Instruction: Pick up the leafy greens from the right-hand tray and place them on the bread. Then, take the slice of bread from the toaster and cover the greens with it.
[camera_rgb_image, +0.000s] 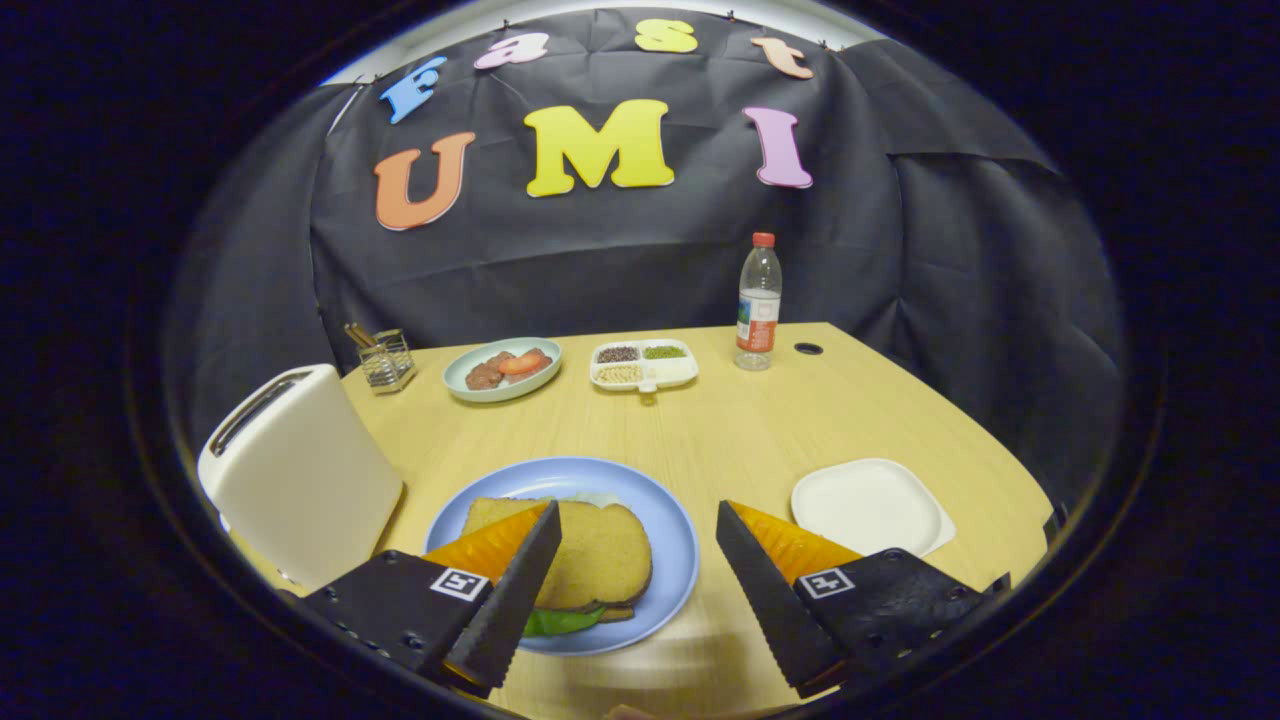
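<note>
Top slice of bread (592, 548) already caps the greens (560, 621) on the blue plate (672, 520) at 11 o'clock of the gripper (632, 540) — fingers wide, empty — so backing away looks next.

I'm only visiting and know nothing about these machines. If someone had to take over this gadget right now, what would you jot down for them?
Gripper: open, holding nothing, hovering just above the near edge of the blue plate.
Sandwich: the top slice of bread lies on the blue plate, with leafy greens peeking out beneath its near edge and a lower slice under them.
White tray, right of the plate: nothing on it.
Toaster, left of the plate: I cannot see into its slot.
Done: greens placed, bread set over them.
Left: apparently nothing; perhaps just check the top slice sits squarely.
</note>
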